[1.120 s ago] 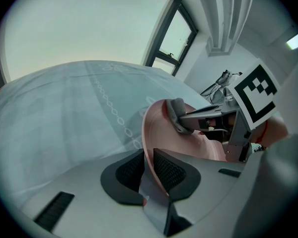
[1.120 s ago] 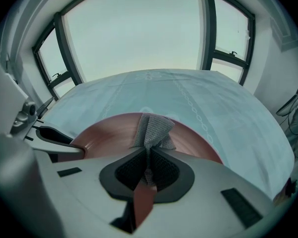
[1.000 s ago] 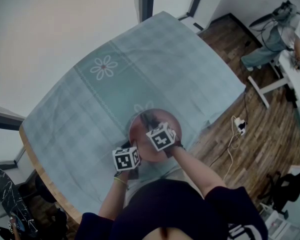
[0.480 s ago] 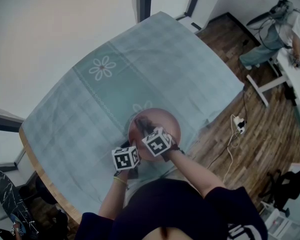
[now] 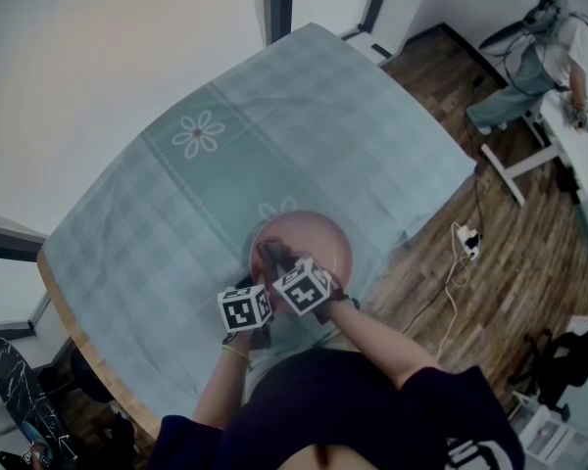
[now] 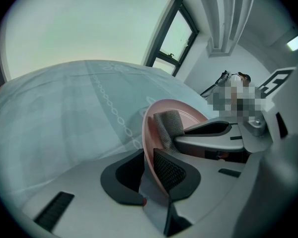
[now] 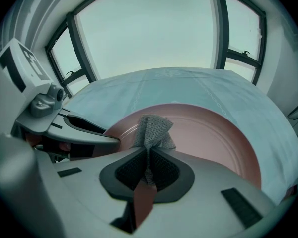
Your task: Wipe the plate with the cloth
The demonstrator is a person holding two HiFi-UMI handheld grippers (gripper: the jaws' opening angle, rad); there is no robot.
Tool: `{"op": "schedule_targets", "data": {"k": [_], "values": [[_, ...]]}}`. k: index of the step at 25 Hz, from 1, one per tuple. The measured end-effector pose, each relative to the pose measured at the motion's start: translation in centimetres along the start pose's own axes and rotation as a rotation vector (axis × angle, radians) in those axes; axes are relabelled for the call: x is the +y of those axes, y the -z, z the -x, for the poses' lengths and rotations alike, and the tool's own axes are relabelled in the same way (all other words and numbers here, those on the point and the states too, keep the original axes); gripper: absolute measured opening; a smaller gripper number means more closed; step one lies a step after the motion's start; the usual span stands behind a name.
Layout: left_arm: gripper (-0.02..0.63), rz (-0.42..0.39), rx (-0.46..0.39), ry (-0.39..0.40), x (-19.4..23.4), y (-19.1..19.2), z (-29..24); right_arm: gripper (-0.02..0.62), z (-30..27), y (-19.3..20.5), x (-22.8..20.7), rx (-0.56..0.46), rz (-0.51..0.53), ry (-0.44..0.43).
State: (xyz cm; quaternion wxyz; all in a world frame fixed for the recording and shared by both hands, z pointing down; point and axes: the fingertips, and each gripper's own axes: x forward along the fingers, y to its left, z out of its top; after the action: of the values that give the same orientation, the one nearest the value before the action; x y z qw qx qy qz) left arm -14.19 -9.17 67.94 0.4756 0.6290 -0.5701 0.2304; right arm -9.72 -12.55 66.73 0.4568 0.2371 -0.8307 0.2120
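A pink plate (image 5: 314, 238) lies on the near part of the table. My left gripper (image 5: 256, 284) holds its near-left rim: in the left gripper view the plate's rim (image 6: 150, 133) stands between the jaws of the left gripper (image 6: 149, 170), which are shut on it. My right gripper (image 5: 276, 259) is over the plate's left side, shut on a grey mesh cloth (image 7: 151, 130) that bunches up out of the jaws of the right gripper (image 7: 148, 168) and rests on the plate (image 7: 213, 138). The cloth (image 6: 169, 125) also shows in the left gripper view.
A pale blue checked tablecloth (image 5: 274, 135) with flower prints (image 5: 199, 135) covers the table, whose wooden edge (image 5: 78, 346) shows at the lower left. To the right lie wood floor and a power strip with cable (image 5: 467, 243). A person (image 5: 539, 57) stands at a far desk.
My right gripper has slid the cloth across the plate toward its near-left side, closer to the left gripper. The left gripper and the plate have stayed put.
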Motion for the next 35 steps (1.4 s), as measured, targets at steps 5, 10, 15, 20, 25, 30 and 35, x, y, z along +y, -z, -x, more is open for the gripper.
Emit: {"op": "schedule_targets", "data": {"k": [5,10,15,20,25,30,35], "values": [[0.071,-0.006,-0.01,0.007,-0.3,-0.1,0.0,0.032,0.4,0.4,1.2,0.0,-0.044,-0.04],[0.071,-0.003,-0.011,0.008,-0.3,-0.1,0.1,0.032,0.5,0.6,2.0,0.001,-0.044,-0.067],[0.069,-0.01,-0.015,0.012,-0.3,-0.3,0.0,0.032,0.3,0.7,2.8,-0.009,-0.048,-0.108],[0.071,-0.012,-0.016,0.01,-0.4,-0.2,0.0,0.032,0.6,0.7,3.2,-0.011,-0.089,-0.164],[0.071,-0.012,-0.014,0.01,-0.4,-0.2,-0.1,0.032,1.5,0.7,3.0,-0.02,-0.11,-0.187],[0.071,-0.014,-0.015,0.011,-0.4,-0.3,-0.1,0.032,2.8,0.6,0.8,-0.049,-0.109,-0.131],[0.071,-0.009,-0.01,0.012,-0.2,-0.2,-0.1,0.032,4.0,0.6,-2.3,-0.05,-0.108,-0.057]]}}
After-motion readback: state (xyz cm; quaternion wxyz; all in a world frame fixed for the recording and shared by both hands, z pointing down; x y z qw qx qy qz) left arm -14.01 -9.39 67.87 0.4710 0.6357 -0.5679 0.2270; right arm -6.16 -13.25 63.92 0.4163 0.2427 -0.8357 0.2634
